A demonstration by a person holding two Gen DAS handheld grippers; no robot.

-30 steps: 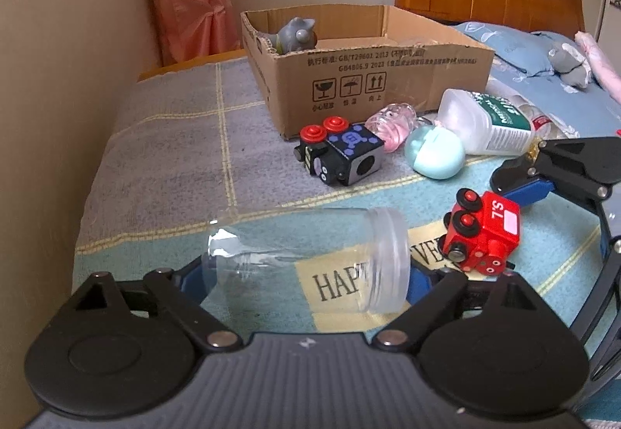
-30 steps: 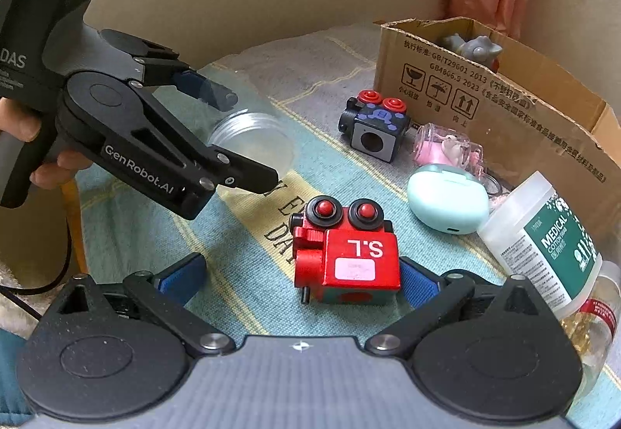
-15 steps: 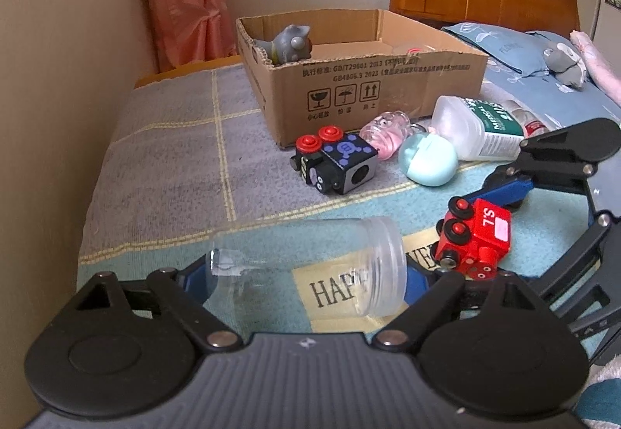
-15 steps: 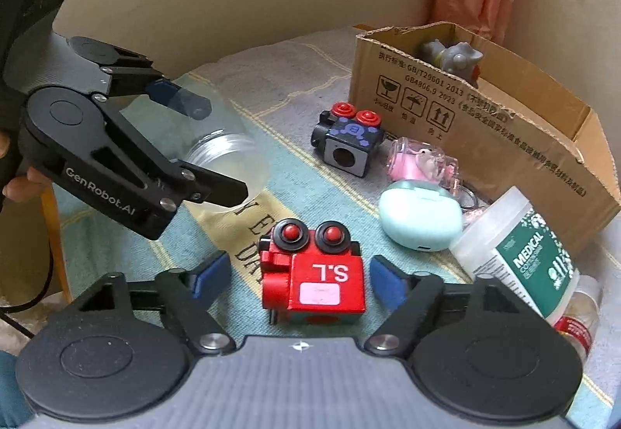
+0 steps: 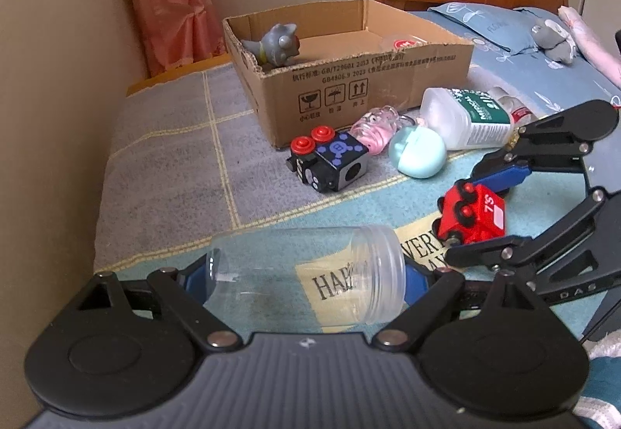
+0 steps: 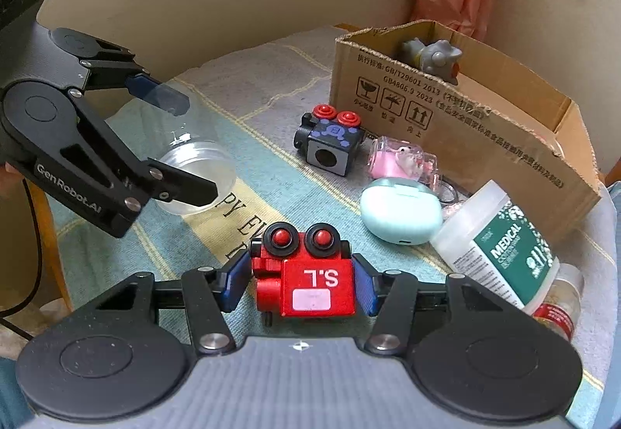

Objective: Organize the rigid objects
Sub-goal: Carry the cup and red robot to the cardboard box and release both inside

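Both need lifting over the cardboard box (image 6: 458, 126) wall: right tool (image 6: 300, 281) clamped on the red toy train (image 6: 306, 277), near the box, may tilt out w/ pads only on its sides; left tool (image 5: 306, 273) grips the clear jar (image 5: 306, 273) end-to-end, farther from the box, so slick plastic could slip.

Box (image 5: 349, 87) wall hides lower half of grey figurine (image 5: 277, 44) & most of red-lidded item (image 5: 399, 42) inside; box print too small to read; medical bottle (image 6: 508, 250) covers smaller bottle (image 6: 559, 301) behind it
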